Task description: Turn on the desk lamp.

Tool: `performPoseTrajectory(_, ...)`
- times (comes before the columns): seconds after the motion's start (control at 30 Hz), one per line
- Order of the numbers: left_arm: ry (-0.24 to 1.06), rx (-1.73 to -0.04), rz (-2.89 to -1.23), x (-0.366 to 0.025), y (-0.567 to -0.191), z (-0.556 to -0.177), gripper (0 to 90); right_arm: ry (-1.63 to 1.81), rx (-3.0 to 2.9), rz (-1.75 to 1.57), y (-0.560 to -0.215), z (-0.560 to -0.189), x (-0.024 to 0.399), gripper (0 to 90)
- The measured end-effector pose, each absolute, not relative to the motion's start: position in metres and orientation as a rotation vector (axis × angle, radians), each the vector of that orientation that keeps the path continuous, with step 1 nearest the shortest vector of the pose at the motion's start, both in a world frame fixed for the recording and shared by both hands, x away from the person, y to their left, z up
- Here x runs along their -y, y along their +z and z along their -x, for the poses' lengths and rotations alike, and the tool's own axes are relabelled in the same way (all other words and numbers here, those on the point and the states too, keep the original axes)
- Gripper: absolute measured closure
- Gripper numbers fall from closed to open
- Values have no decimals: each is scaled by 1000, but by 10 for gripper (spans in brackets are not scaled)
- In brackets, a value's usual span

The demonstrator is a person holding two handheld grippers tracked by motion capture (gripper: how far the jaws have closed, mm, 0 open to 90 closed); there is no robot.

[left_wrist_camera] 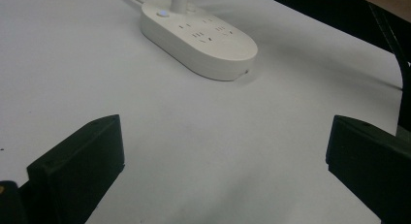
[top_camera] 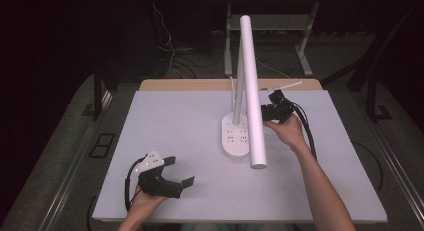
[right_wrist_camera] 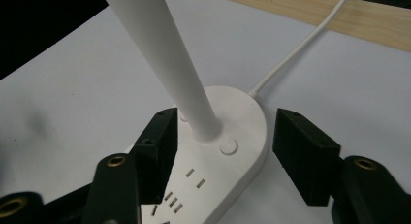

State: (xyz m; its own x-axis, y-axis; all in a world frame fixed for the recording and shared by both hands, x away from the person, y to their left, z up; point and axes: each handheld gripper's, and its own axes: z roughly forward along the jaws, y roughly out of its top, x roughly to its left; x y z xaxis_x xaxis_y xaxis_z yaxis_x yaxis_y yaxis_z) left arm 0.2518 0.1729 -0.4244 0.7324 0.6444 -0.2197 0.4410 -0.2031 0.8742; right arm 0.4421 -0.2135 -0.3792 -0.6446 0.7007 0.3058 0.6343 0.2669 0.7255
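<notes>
Each black hand-held gripper (top_camera: 172, 177) has blocky jaws, brass screw holes, trailing cable.

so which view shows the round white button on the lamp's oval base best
The right gripper view: the round white button sits close and sharp beside the white lamp stem. The left gripper view shows it farther off, glowing faintly. In the high view it is too small to make out.

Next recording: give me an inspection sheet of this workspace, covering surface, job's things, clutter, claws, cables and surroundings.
Surface: white table, bare; wooden strip along its far edge.
Job's things: white desk lamp; its oval base has sockets and a round button.
Clutter: nothing seen.
Claws: right claw straddles the base near the stem, jaws not touching it; left claw open over bare table.
Cables: white lamp cord runs off the far edge.
Surroundings: dark floor, desk legs, loose wires behind.
</notes>
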Motion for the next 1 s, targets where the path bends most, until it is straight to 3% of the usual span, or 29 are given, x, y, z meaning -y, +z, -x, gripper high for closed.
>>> performPoseTrajectory(0.37, 233, -840, -1845, -173, -424, -252, 0, 1372, -2452, -1320, -393, -451, 210, 627)
performPoseTrajectory(0.77, 234, -837, -1847, -173, -425, -252, 0, 1387, -2424, -1389, -409, -461, 210, 745)
performPoseTrajectory(1.0, 234, -829, -1845, -173, -425, -252, 0, 1406, -2429, -1403, -415, -464, 208, 874)
